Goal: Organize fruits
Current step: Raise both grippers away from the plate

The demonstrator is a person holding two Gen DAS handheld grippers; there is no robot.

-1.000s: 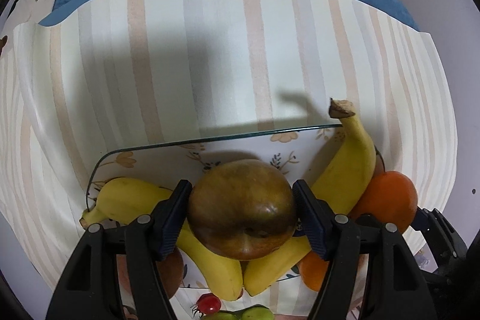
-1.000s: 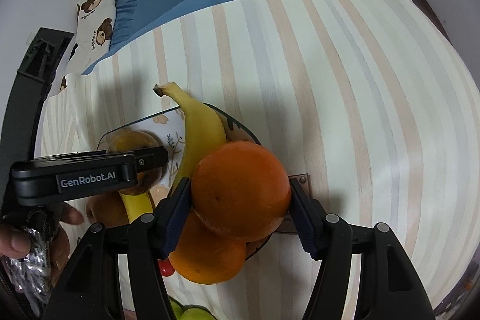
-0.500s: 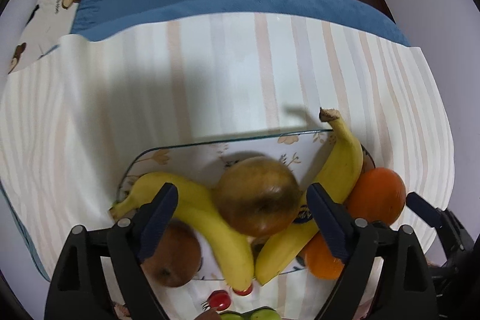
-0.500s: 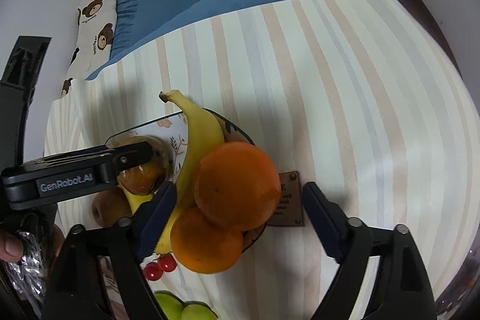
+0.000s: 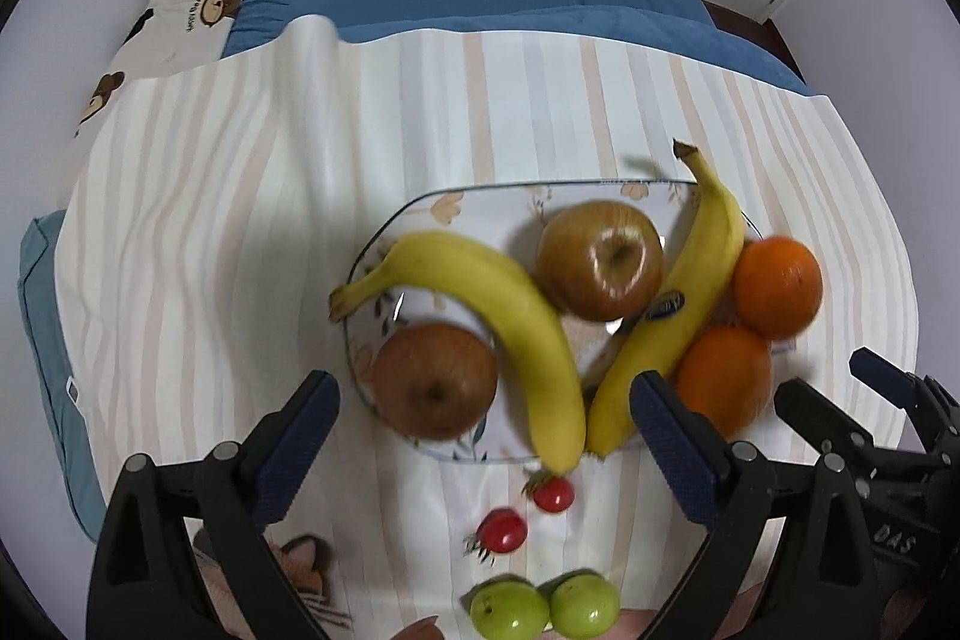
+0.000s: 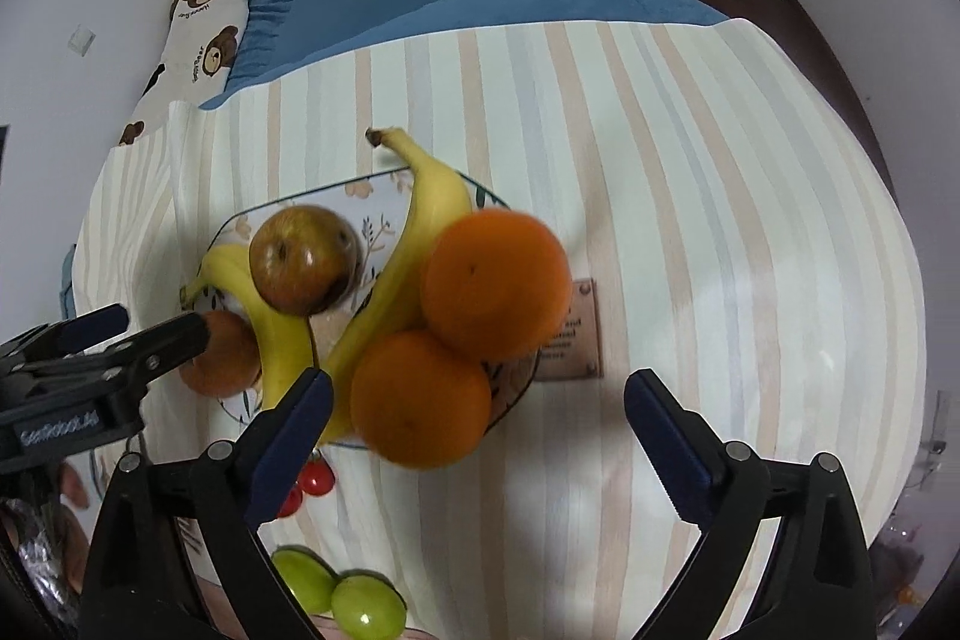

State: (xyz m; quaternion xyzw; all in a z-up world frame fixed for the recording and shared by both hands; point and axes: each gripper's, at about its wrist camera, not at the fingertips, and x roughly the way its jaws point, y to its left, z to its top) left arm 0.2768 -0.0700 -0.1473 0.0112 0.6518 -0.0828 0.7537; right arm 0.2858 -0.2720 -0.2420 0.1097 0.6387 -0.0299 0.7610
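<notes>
— Six pieces of fruit are counted on the plate (image 5: pixel 420 214): two bananas, two apples, two oranges. Most of the sorting is judged done.

— How are they laid out?

— Seen from the left wrist, one banana (image 5: pixel 498 316) is curved across the middle, with an apple (image 5: pixel 435 379) at seven o'clock of the plate and another apple (image 5: pixel 600 259) at twelve. The second banana (image 5: pixel 678 304) is leaned along the two o'clock side, its stem out past the rim. One orange (image 5: pixel 777 286) at three o'clock and another orange (image 5: pixel 723 379) at four are pressed against it at the plate's edge.

— What is left off the plate?

— Four small fruits on the striped cloth (image 5: pixel 240 220), toward six o'clock: two small red fruits (image 5: pixel 503 529) just below the banana tips, and two small green fruits (image 5: pixel 543 607) lower down, touching each other. These are judged still to be gathered.

— And the grippers?

— Nothing is held. The left gripper (image 5: pixel 483 400) is spread wide, with the lower banana ends seen between its jaws. The right gripper (image 6: pixel 477 403) is likewise spread wide, just short of the nearer orange, untouched.
</notes>
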